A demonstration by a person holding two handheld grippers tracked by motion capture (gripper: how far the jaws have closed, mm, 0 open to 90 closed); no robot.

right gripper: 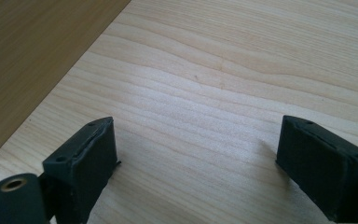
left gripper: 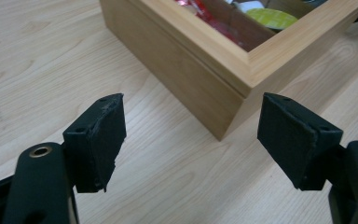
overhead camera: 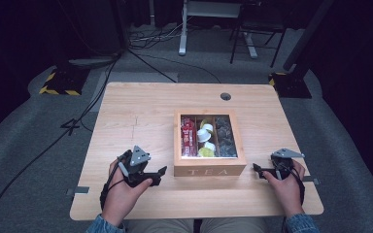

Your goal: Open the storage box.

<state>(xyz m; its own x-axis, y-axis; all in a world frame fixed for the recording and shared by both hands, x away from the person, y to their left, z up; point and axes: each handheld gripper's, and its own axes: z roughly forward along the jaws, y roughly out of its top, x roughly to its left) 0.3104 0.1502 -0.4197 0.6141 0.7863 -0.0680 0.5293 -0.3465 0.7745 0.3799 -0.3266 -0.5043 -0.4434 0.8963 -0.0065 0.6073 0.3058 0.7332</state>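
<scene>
Tea box (overhead camera: 209,169) sits mid-frame on the table (overhead camera: 141,107), lid shut, "TEA" on its front wall; left gripper (overhead camera: 156,175) at lower left, jaws spread wide, nothing between them, tips just short of the box's near left corner; right gripper (overhead camera: 258,170) at lower right, jaws likewise spread over bare wood, near the box's right side; red packets (overhead camera: 189,136) and yellow-lidded cups (overhead camera: 206,151) visible through the lid window.
</scene>
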